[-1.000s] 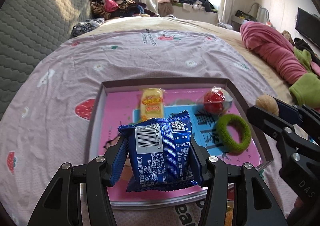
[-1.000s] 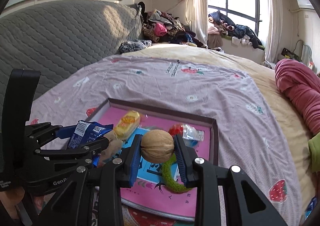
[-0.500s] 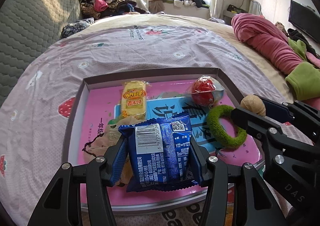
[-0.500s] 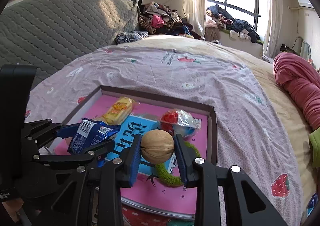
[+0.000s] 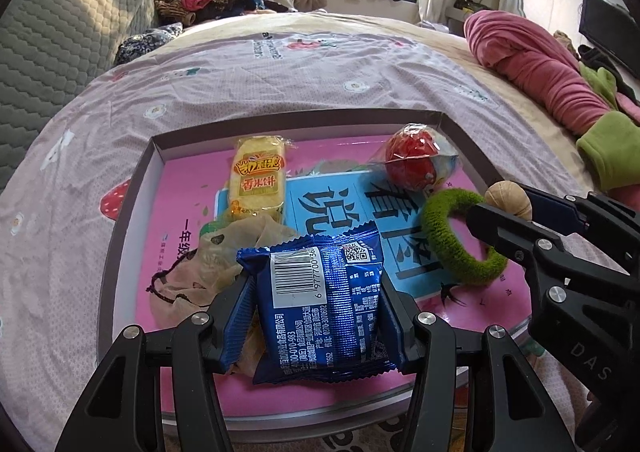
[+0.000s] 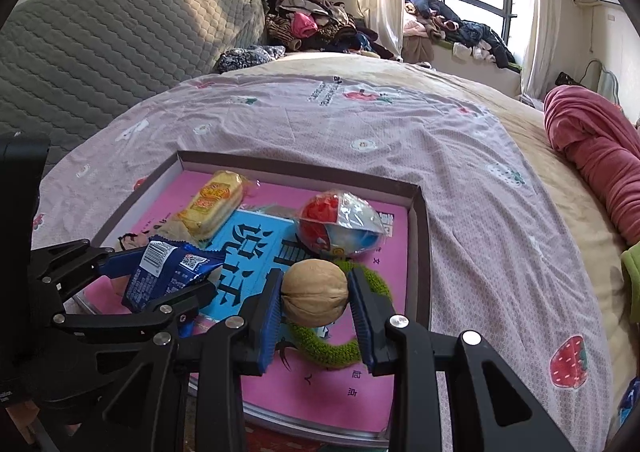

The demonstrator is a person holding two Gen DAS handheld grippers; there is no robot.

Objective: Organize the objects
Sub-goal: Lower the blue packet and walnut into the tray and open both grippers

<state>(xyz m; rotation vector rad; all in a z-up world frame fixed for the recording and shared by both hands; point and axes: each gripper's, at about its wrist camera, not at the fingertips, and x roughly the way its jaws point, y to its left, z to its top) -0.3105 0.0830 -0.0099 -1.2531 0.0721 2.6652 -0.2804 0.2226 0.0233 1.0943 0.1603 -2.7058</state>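
While the left claw [image 5: 320, 308] pinches a blue packet [image 5: 320, 304], the right claw [image 6: 314, 294] pinches a walnut [image 6: 314, 292] above the tray [image 6: 420, 236].

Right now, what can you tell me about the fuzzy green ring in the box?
The green ring looks like a soft, fuzzy hair tie, bright green and round with an open middle. It lies flat on the pink and blue picture inside the box, near its right side, just in front of the wrapped red ball. The right gripper, holding a walnut, hangs over it and hides part of it.
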